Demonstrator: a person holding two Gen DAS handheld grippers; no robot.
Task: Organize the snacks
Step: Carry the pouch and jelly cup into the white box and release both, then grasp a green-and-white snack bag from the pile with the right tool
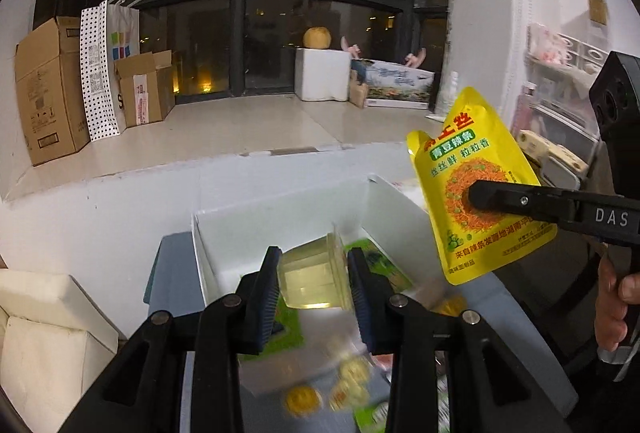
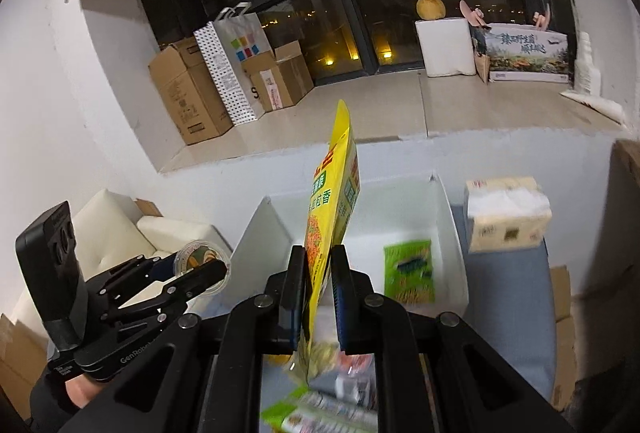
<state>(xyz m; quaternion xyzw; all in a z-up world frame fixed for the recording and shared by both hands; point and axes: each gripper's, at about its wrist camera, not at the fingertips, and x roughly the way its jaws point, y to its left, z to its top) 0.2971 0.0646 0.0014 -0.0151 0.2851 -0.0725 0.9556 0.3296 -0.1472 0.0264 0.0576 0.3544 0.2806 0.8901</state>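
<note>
Yellow pouch (image 2: 332,217) is clamped edge-on in the right gripper (image 2: 320,297), dead centre of the right wrist view, hanging up in the air over the white box (image 2: 450,217). The left gripper (image 1: 314,285) is closed on a clear jelly cup (image 1: 310,279), low centre of its own view, and from the other camera you can see that cup at lower left, well off to the side of the box. So both claws are loaded and neither item is in yet. Inside the box there's only one green packet (image 2: 409,271) lying flat toward the right of the floor, as far as I can see. Loose snacks (image 1: 348,381) are still scattered along the bottom edge of the left view, blurry, round yellowish ones plus another green wrapper. I'd call this early days: one in, two on the way, a handful left on the blue surface (image 2: 508,297).
</note>
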